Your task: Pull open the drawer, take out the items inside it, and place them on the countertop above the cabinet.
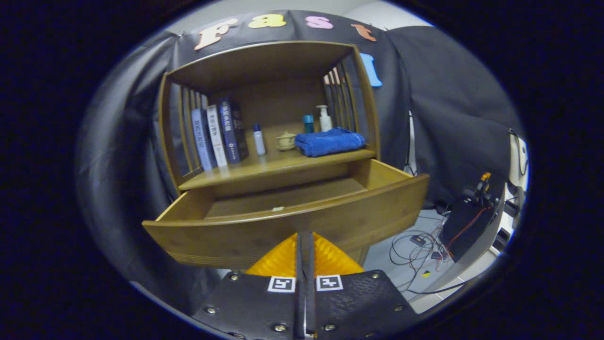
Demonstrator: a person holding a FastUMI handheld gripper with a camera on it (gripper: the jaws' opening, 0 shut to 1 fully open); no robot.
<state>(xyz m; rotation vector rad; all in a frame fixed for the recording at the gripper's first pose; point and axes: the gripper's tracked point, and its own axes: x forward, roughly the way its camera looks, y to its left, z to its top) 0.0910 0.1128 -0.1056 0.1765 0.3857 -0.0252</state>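
A wooden cabinet (269, 118) stands against a dark cloth wall, seen from a camera riding on a hand-held tool (305, 238). The tool's two fingers (283, 257) are pressed together with no visible gap between them and nothing held, their tips right at the front face of the drawer, near its middle.

The drawer (292, 226) is pulled out toward the camera. Its curved front panel lies just ahead of the fingers, and the bare wooden floor of the drawer shows beyond it. One small pale scrap (278, 208) lies on that floor close behind the front panel; what it is cannot be told.

Above the drawer is the worktop (245, 167) of the cabinet, enclosed by a back panel, slatted sides and a wooden roof. At its left side three books (219, 134) stand upright, leaning slightly against the slats. Just right of them stands a small pale bottle with a dark cap (259, 139). Near the middle sits a small lidded cup on a saucer (286, 140). At the right a folded blue towel (330, 141) lies near the front edge, and behind it stand a teal container (308, 123) and a white pump bottle (325, 118), side by side.

To the right of the cabinet, loose cables (417, 248) lie on a light floor.
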